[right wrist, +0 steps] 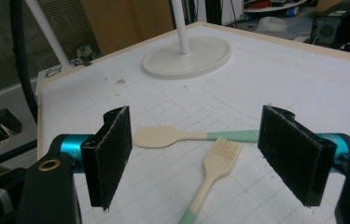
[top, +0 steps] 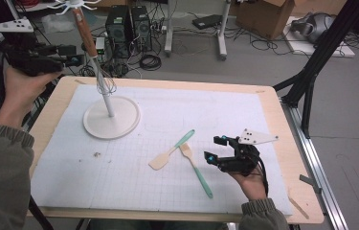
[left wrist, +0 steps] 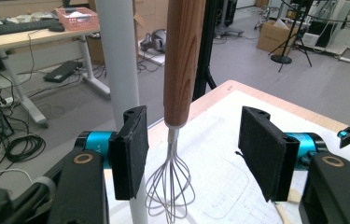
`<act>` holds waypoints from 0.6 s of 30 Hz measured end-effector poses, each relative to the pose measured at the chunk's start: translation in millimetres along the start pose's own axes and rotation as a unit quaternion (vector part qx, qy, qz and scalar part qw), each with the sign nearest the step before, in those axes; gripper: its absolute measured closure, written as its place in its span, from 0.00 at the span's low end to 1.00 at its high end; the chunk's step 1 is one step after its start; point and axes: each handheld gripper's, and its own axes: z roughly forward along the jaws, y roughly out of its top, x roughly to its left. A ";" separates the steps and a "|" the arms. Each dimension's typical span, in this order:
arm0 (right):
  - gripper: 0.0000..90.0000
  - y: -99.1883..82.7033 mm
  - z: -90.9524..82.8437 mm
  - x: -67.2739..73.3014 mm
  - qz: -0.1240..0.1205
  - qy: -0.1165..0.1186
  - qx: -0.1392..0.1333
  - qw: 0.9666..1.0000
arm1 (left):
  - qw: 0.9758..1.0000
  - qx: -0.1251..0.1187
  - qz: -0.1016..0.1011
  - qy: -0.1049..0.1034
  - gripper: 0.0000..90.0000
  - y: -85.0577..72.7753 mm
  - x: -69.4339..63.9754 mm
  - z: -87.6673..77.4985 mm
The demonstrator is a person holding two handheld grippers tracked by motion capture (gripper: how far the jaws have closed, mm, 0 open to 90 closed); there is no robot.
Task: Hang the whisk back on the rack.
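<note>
While the right gripper (top: 217,149) rests low over the mat (top: 244,115), its jaws stand wide and hold nothing. Just beyond its pads lie two utensils: one spatula (right wrist: 163,136) and one brush (right wrist: 219,156), handles crossing. Farther off, the left gripper (left wrist: 189,154) is raised beside the stand (top: 111,117); jaws part open, pads clear of the one whisk (left wrist: 182,60), which hangs between them from the stand's hooks, touching neither pad.
</note>
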 end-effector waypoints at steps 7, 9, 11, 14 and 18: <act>0.28 0.2 -1.2 -0.1 -0.001 -0.005 -0.003 1.000 | 1.000 -0.009 -0.006 0.001 0.42 -2.2 1.5 -5.7; 0.28 0.2 -1.2 -0.1 -0.002 -0.005 -0.003 1.000 | 1.000 -0.006 -0.004 0.000 0.42 -2.8 1.6 -6.7; 0.28 0.2 -1.3 -0.1 -0.002 -0.006 -0.002 1.000 | 1.000 -0.006 -0.004 0.001 0.41 -3.7 1.4 -6.8; 0.28 0.3 -1.5 0.0 -0.001 -0.005 -0.003 1.000 | 1.000 -0.004 -0.005 0.000 0.41 -5.1 2.3 -6.9; 0.28 0.2 -1.2 -0.7 -0.003 -0.006 -0.003 1.000 | 1.000 -0.007 -0.003 0.000 0.41 -4.3 0.4 -7.4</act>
